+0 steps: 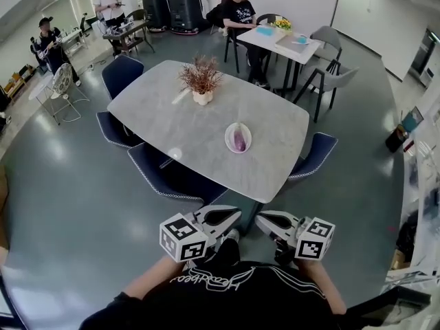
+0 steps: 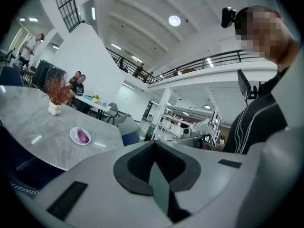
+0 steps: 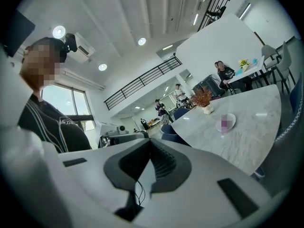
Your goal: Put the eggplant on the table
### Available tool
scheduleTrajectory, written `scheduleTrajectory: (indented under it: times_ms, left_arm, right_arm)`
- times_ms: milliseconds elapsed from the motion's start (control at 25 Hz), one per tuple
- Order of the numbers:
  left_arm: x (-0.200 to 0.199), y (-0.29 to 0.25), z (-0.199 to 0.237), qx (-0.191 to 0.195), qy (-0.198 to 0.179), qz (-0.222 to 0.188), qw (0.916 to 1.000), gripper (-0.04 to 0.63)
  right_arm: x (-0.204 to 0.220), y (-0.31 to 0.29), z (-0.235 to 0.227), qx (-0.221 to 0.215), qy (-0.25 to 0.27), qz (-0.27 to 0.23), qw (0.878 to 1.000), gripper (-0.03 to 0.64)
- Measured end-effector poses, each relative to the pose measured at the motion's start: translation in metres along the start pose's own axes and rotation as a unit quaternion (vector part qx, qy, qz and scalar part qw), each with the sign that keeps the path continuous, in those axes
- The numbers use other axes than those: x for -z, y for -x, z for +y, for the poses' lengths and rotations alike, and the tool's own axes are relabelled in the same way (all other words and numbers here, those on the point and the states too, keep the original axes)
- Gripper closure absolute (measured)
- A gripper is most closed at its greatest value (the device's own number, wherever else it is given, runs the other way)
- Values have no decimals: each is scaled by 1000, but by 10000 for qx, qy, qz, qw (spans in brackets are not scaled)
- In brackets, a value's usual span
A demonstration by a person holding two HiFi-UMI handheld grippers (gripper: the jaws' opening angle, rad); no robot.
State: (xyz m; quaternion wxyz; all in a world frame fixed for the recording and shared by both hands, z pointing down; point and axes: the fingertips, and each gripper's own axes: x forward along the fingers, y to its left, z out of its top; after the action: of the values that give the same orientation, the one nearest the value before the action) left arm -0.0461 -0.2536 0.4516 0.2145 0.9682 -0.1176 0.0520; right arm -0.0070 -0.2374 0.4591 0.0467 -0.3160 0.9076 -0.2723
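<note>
A purple eggplant (image 1: pixel 238 139) lies on a small white plate (image 1: pixel 228 145) near the right middle of the grey marble table (image 1: pixel 165 115). Both grippers hang well short of the table's near edge, close to the person's chest, tips turned toward each other. My left gripper (image 1: pixel 232 216) is shut with nothing in it, and so is my right gripper (image 1: pixel 264 219). In the left gripper view the shut jaws fill the foreground and the eggplant (image 2: pixel 83 137) shows far off at the left. The right gripper view shows the plate (image 3: pixel 226 123) far off at the right.
A white vase of dried reddish twigs (image 1: pixel 201 81) stands at the table's far middle. Blue chairs (image 1: pixel 165 174) (image 1: pixel 313 155) (image 1: pixel 120 74) ring the table. A second table (image 1: pixel 282 41) with seated people is behind; other people stand at the back left.
</note>
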Motion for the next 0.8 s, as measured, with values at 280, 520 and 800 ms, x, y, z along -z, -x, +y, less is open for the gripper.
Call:
scheduleTrajectory:
  times_ms: [280,520,800]
  left_arm:
    - [14,17,-24,141,174,-57,9997,588]
    - [23,27,-39,120,264,-62,9996,588]
    - [25,31,-47,84,203,39,9997,587]
  right_arm:
    - [26,7,19,106,470,323,9983,610]
    - [29,14,32,49,516,307,9982,610]
    - [27,16,42,-4,477,261,9985,610]
